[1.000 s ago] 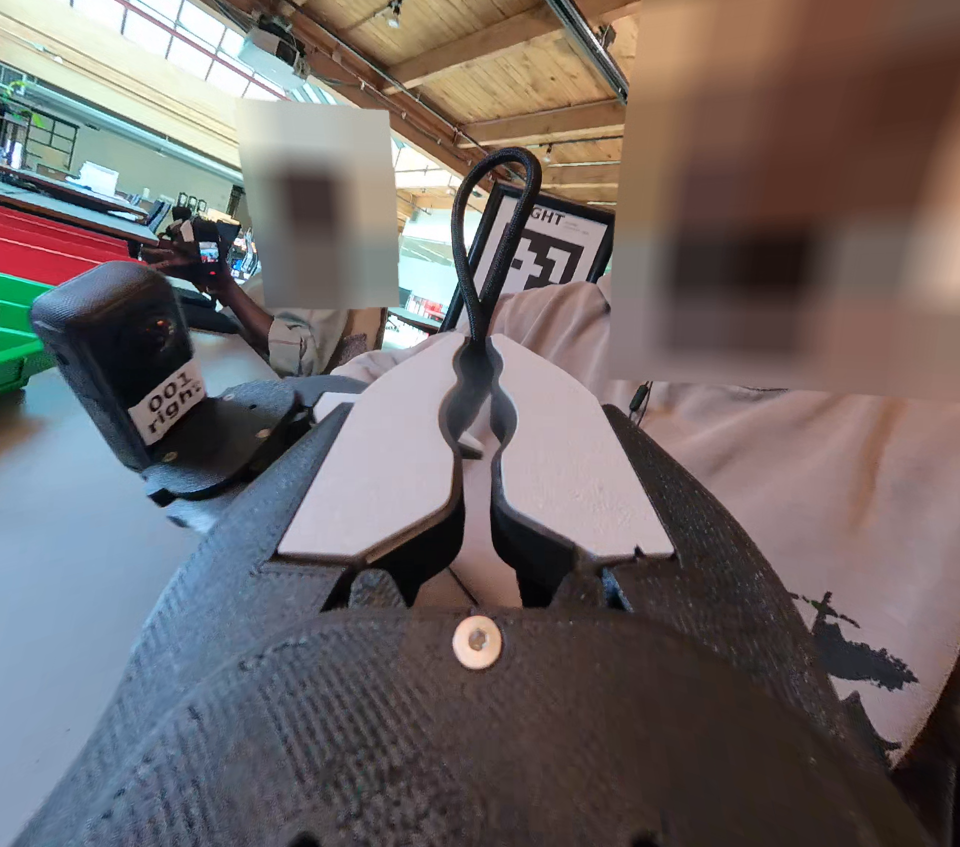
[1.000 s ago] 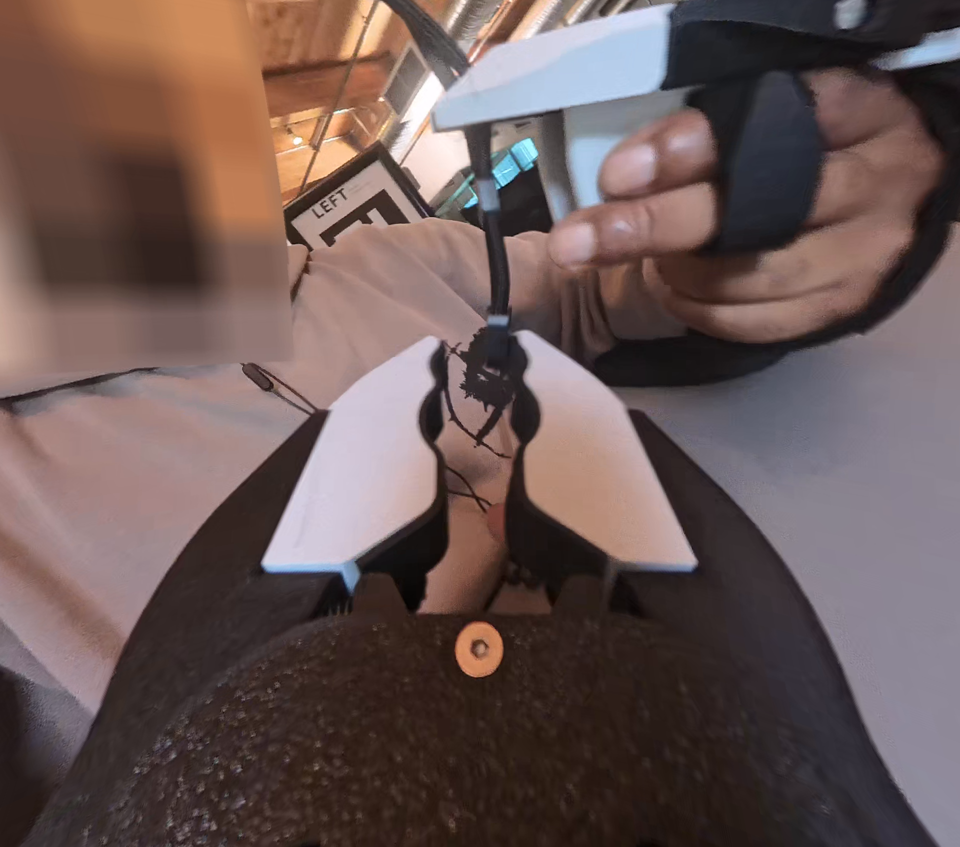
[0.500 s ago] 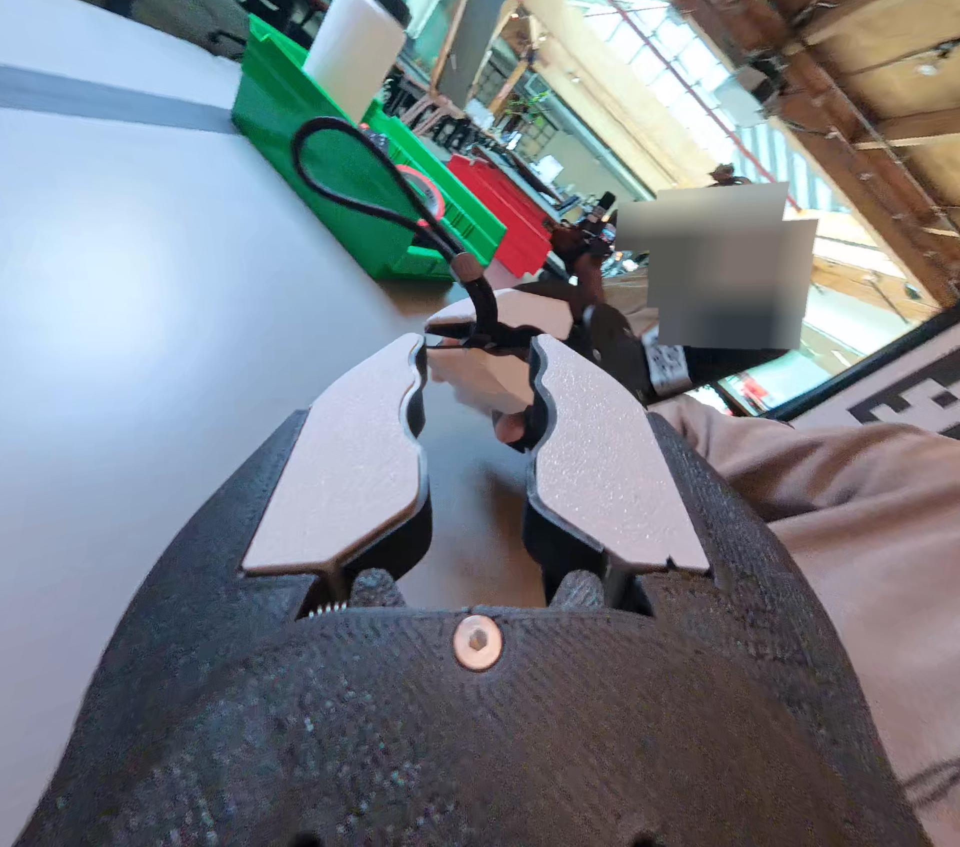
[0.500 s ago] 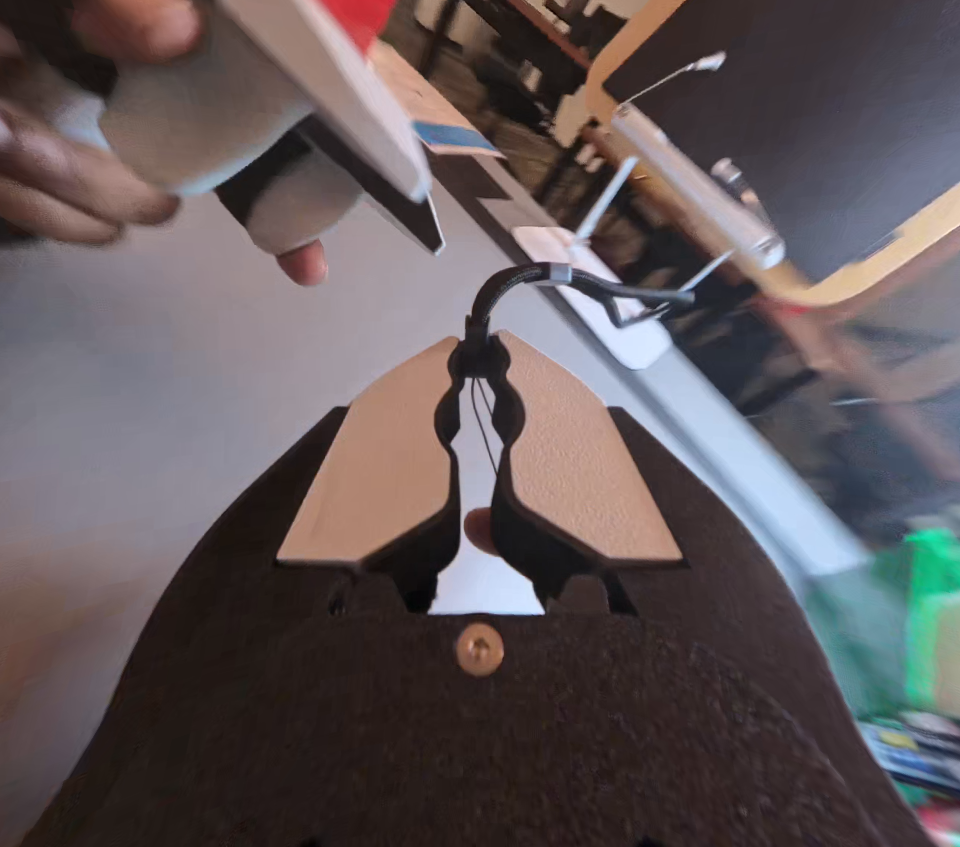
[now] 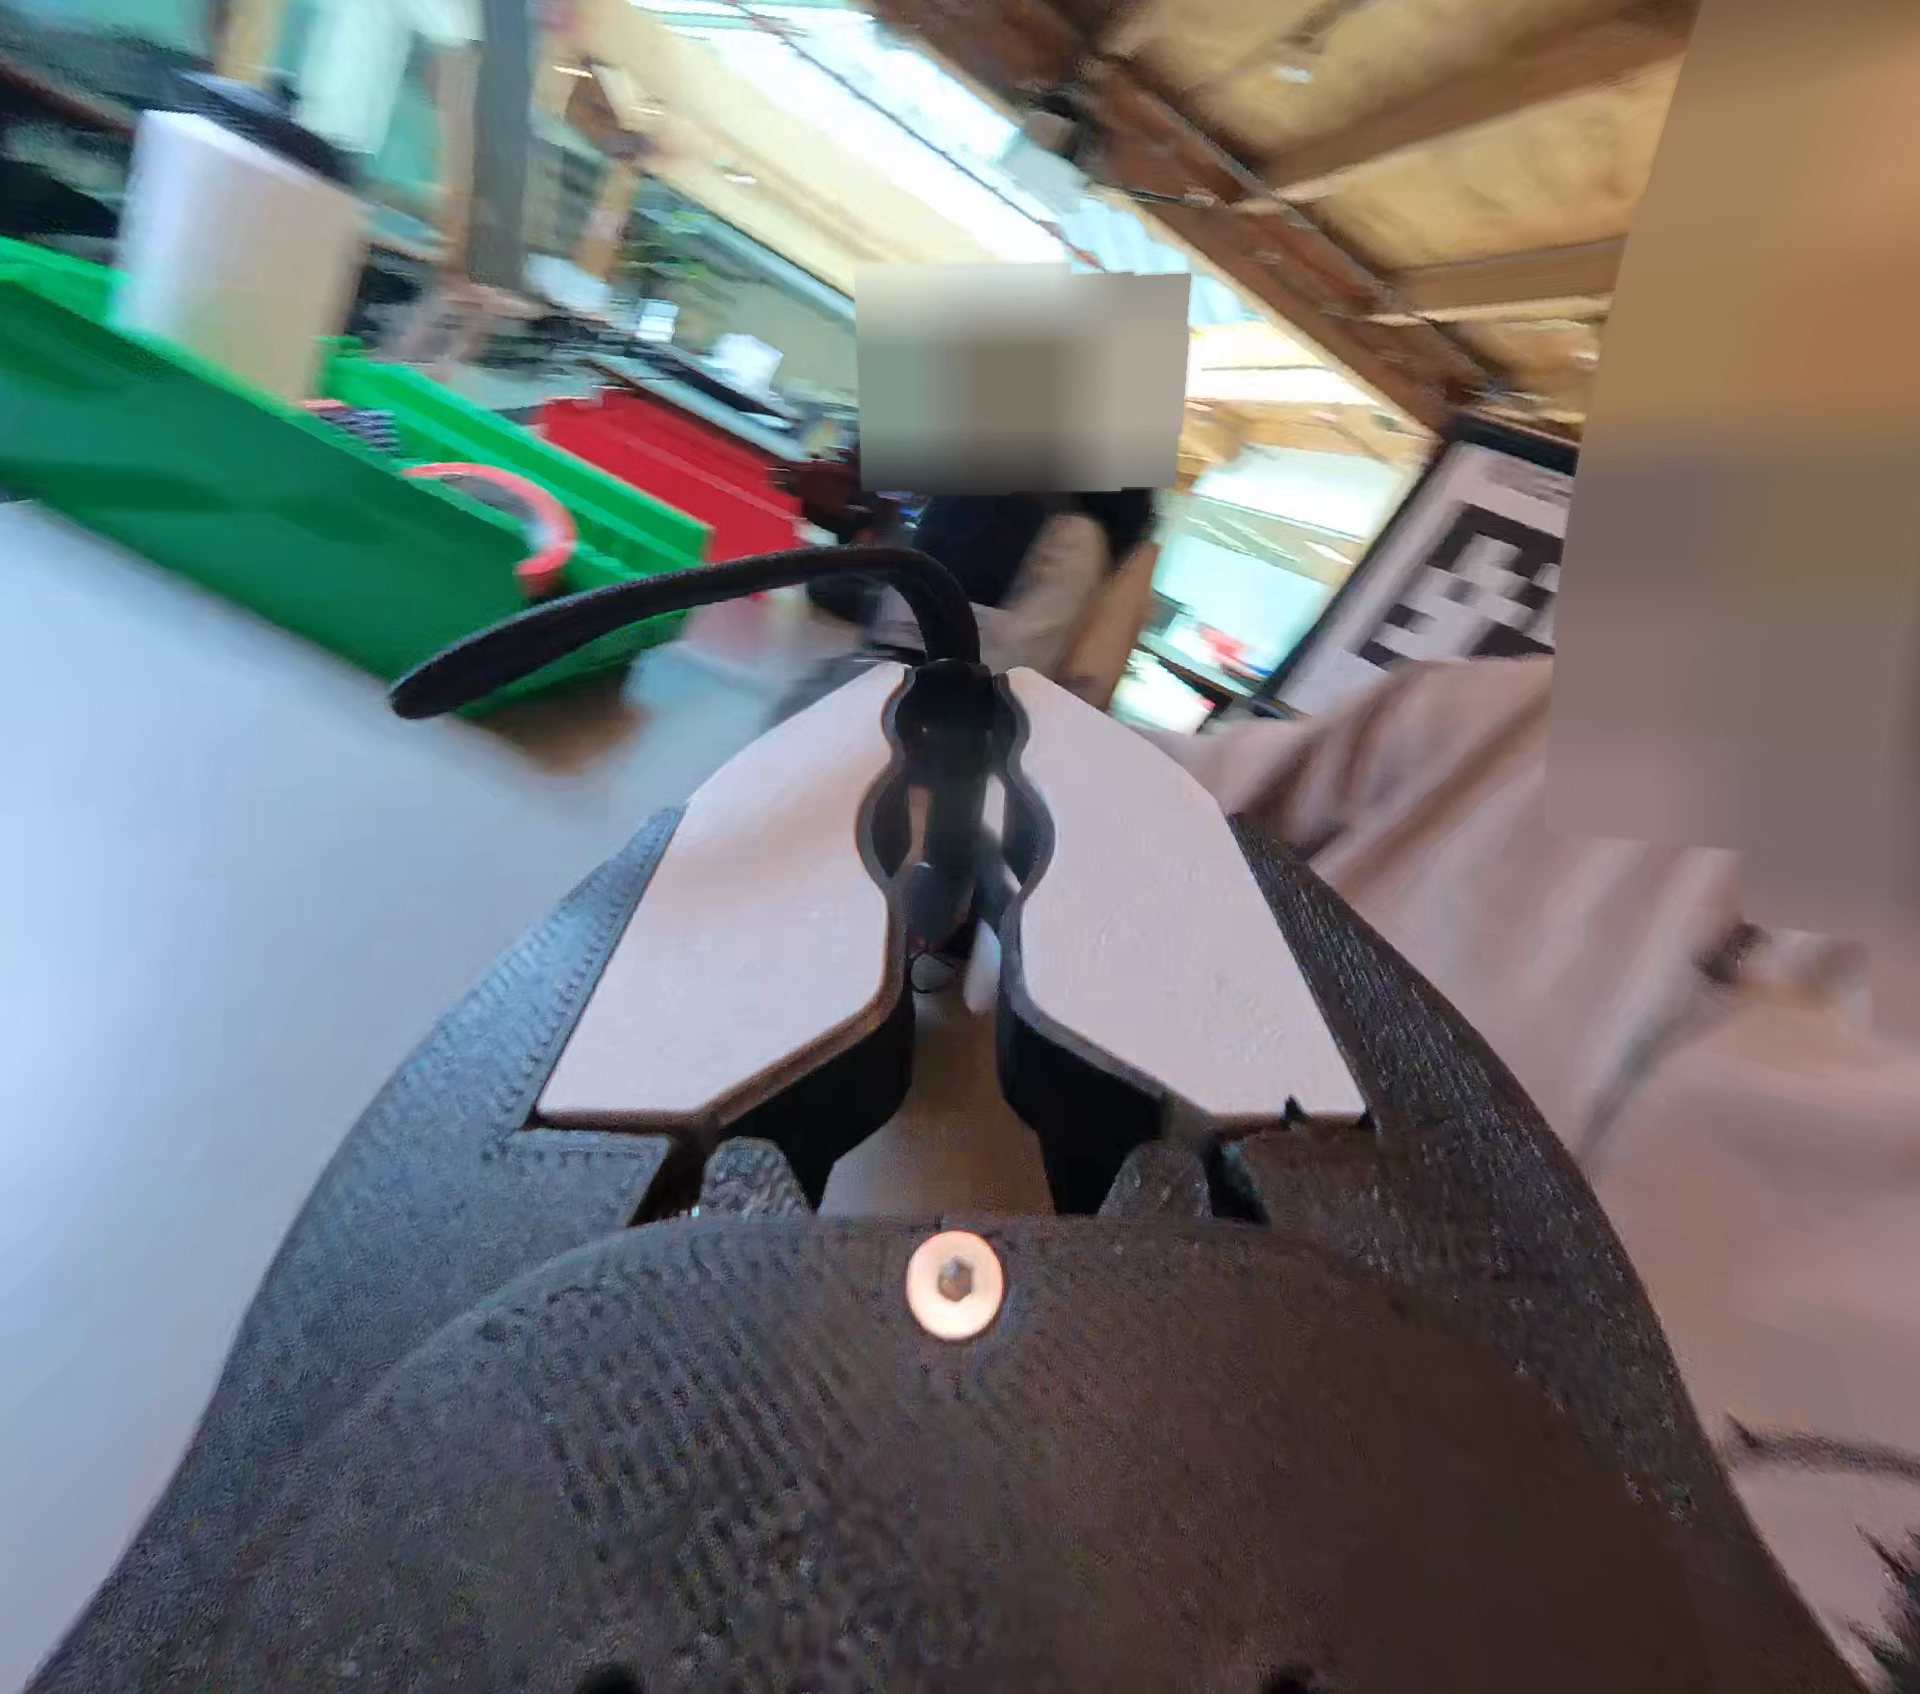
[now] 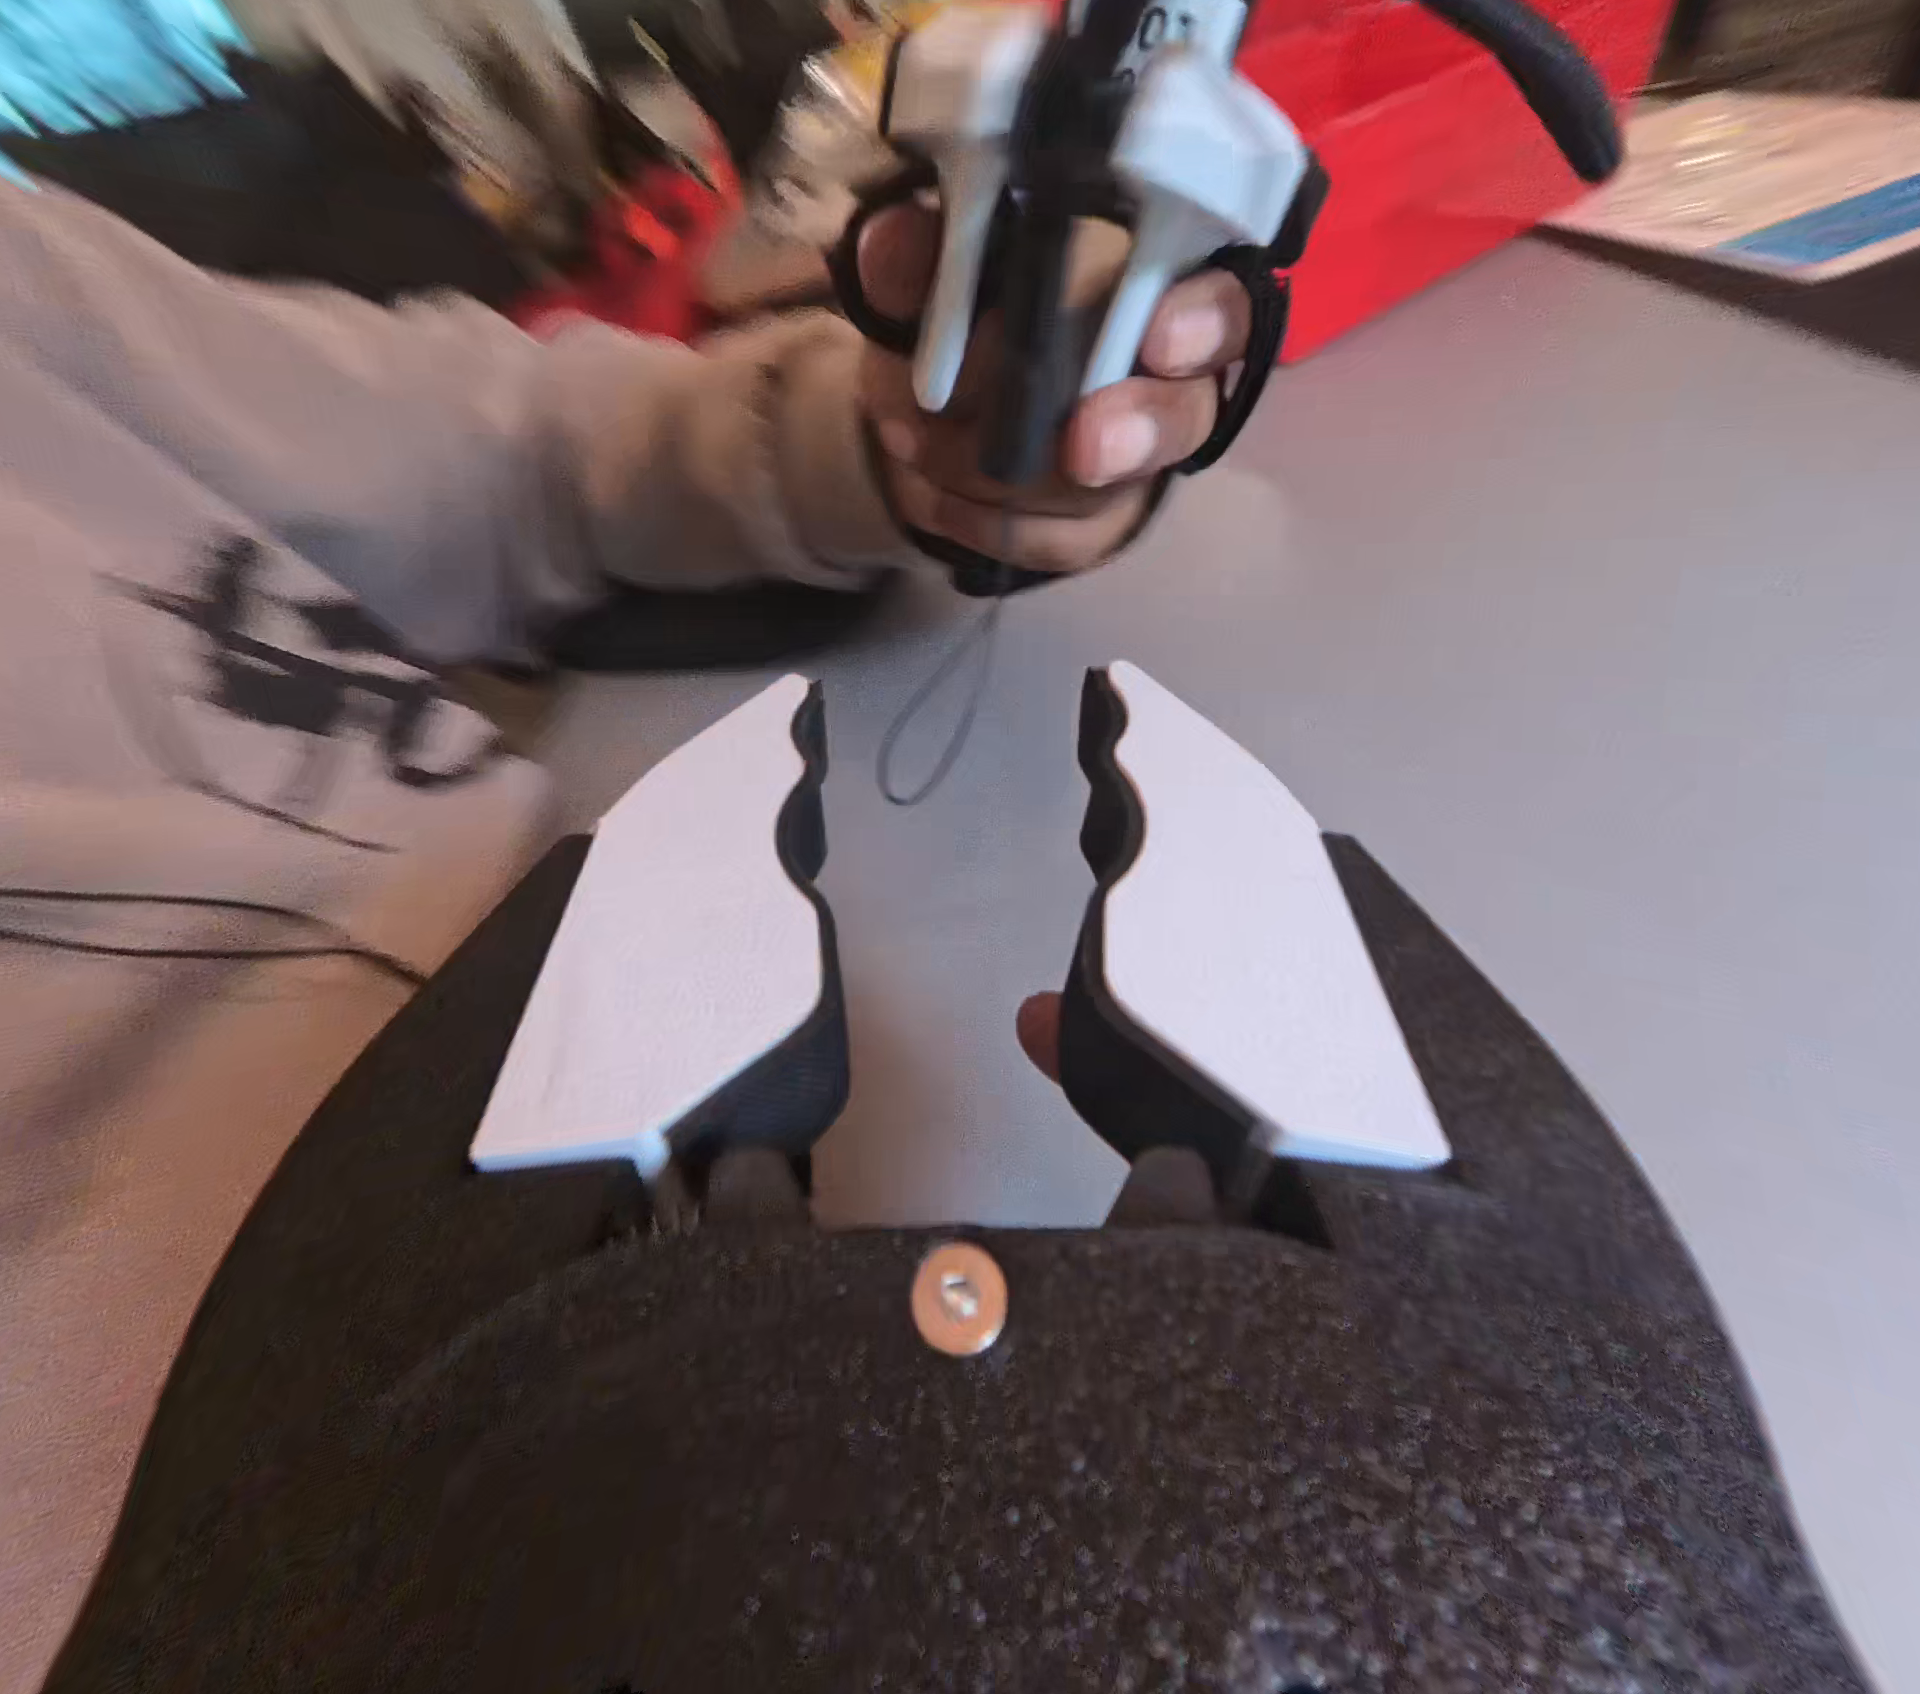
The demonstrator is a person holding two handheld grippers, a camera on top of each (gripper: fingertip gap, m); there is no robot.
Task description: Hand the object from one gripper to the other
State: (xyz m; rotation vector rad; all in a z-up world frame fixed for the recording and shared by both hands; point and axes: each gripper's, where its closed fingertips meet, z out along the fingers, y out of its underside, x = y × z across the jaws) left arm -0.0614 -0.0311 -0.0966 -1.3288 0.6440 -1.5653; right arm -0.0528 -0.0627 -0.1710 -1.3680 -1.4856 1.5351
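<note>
Left gripper (image 5: 951,688) clamped on black cord loop (image 5: 665,616), loop trailing up and left from tips. Right gripper (image 6: 951,688) spread wide, empty. Cord's thin thread tail (image 6: 935,730) dangling just ahead of right tips, long axis roughly vertical.

Probably a workshop: timber ceiling (image 5: 1351,34), green bins (image 5: 260,522), grey table (image 6: 1558,605).
</note>
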